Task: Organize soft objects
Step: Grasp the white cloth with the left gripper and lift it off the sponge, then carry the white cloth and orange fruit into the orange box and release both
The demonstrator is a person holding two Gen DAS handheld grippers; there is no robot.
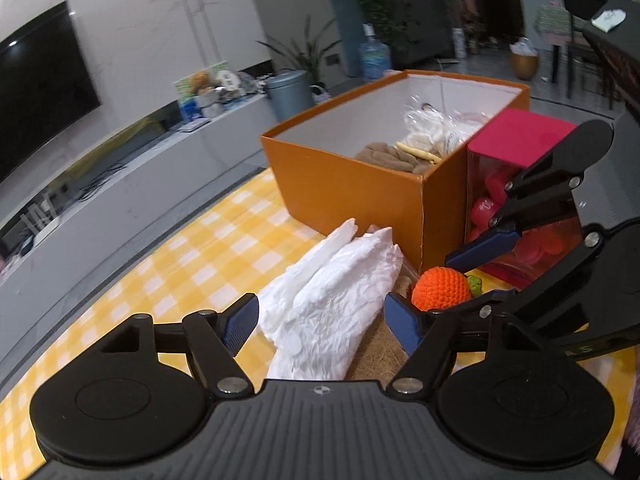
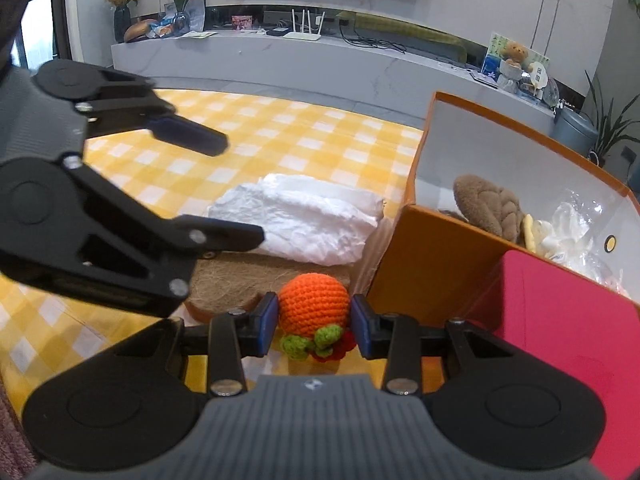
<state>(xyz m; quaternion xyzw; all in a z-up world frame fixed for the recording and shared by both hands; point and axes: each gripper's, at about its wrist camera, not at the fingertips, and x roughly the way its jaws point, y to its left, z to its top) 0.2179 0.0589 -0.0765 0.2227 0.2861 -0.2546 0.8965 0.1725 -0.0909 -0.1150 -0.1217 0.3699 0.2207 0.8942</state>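
Orange crochet ball (image 2: 313, 307) clamped in the right gripper (image 2: 314, 322), just short of the orange box (image 2: 424, 264).

Right gripper tilts downward over the yellow checked cloth (image 2: 280, 136); its blue pads (image 2: 267, 322) press both sides of the ball, green and red trim hanging at the near end. Left gripper (image 1: 320, 320) also angled down, jaws spread wide and holding nothing, with the white crumpled bag (image 1: 332, 296) lying on the cloth between and beyond its pads. Bag rests partly on a brown fibre mat (image 2: 240, 276). Orange box stands open: brown plush item (image 2: 490, 204), a pale yellow piece and clear plastic-wrapped things inside. A red-lidded clear container (image 1: 520, 200) touches the box's side, holding pink-red objects.
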